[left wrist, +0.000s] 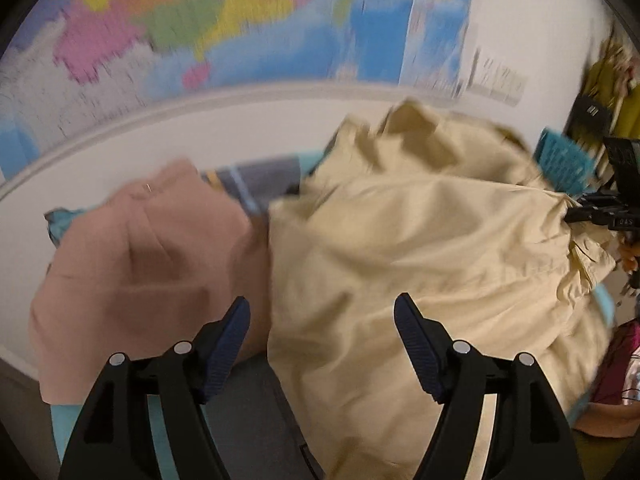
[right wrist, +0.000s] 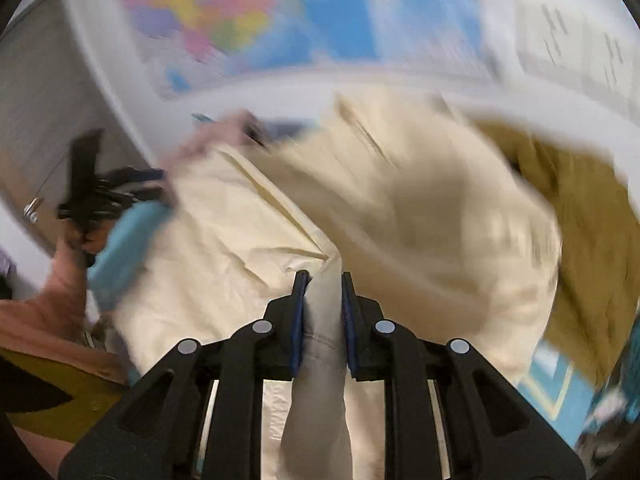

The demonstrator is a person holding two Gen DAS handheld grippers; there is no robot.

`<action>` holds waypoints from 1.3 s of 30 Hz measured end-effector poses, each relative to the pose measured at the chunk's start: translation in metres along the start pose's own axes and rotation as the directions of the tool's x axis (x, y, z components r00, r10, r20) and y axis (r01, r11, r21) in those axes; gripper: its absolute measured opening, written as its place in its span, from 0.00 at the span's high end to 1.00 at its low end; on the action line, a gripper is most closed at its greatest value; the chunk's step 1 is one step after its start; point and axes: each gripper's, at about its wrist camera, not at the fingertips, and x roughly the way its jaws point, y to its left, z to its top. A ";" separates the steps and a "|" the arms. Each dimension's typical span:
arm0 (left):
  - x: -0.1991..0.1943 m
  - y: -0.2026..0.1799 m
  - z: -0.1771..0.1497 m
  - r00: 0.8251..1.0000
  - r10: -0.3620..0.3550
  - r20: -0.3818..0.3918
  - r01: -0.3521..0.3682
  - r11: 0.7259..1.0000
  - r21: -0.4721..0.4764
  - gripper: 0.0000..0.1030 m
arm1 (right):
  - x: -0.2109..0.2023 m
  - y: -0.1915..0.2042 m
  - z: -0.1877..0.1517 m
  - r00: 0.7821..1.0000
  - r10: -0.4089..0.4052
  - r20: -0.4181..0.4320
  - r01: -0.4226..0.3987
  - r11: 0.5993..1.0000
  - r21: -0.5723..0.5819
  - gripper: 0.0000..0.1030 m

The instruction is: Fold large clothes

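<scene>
The big cream garment (left wrist: pixel 420 248) lies bunched before me, filling my left view from 12 to 5 o'clock. A pink garment (left wrist: pixel 132 264) touches it at 9 o'clock. My right gripper (right wrist: pixel 323 280) pinches a cream fold. My left gripper (left wrist: pixel 322 308) is spread wide, holding nothing.

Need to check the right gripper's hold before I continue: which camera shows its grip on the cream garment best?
Right wrist view: the right gripper is shut on a bunched fold of the cream garment between its pads. Left wrist view shows it only at the frame edge, fingertips unclear.
</scene>
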 end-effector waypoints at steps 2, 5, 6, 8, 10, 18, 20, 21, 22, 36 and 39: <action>0.021 -0.003 -0.001 0.999 0.019 -0.046 -0.019 1.000 0.005 0.30 | 0.024 -0.015 -0.016 0.999 -0.014 -0.048 0.016 0.999 0.040 0.81; 0.037 -0.004 0.002 0.995 0.040 -0.087 -0.039 0.999 0.011 0.30 | 0.029 -0.024 -0.028 0.999 0.036 -0.038 -0.033 0.997 0.068 0.71; 0.039 -0.003 0.006 0.995 0.046 -0.087 -0.045 0.999 0.009 0.30 | 0.024 -0.022 -0.031 0.998 0.053 -0.022 -0.051 0.996 0.069 0.60; 0.041 -0.002 0.014 0.995 0.066 -0.077 -0.065 0.998 0.017 0.30 | 0.016 -0.017 -0.037 0.999 0.039 0.010 -0.040 0.997 0.059 0.36; 0.043 -0.004 0.024 0.995 0.085 -0.058 -0.083 0.996 0.029 0.29 | 0.020 -0.017 -0.043 0.999 0.052 0.002 -0.052 0.998 0.043 0.37; 0.060 -0.010 0.043 0.988 0.148 -0.042 -0.148 0.989 0.005 0.31 | -0.019 -0.023 -0.020 0.992 -0.053 0.117 0.057 0.998 -0.032 0.87; 0.055 -0.013 0.044 0.988 0.154 -0.005 -0.154 0.988 0.012 0.29 | -0.030 -0.027 -0.012 0.982 -0.107 0.156 0.115 0.993 -0.040 0.87; 0.055 -0.015 0.043 0.985 0.173 0.003 -0.173 0.985 0.024 0.28 | -0.027 -0.029 -0.010 0.982 -0.119 0.147 0.127 0.991 -0.046 0.86; 0.057 -0.016 0.042 0.984 0.178 -0.004 -0.177 0.984 0.028 0.28 | -0.018 -0.033 -0.010 0.987 -0.114 0.116 0.119 0.992 -0.041 0.86; 0.067 -0.014 -0.002 0.994 0.082 -0.075 -0.083 0.997 -0.002 0.28 | -0.003 0.051 0.063 0.981 0.133 0.143 -0.099 0.969 -0.227 0.35; 0.067 -0.012 -0.006 0.995 0.070 -0.067 -0.071 0.997 -0.021 0.28 | 0.061 0.094 0.097 0.983 0.182 0.040 -0.162 0.941 -0.296 0.37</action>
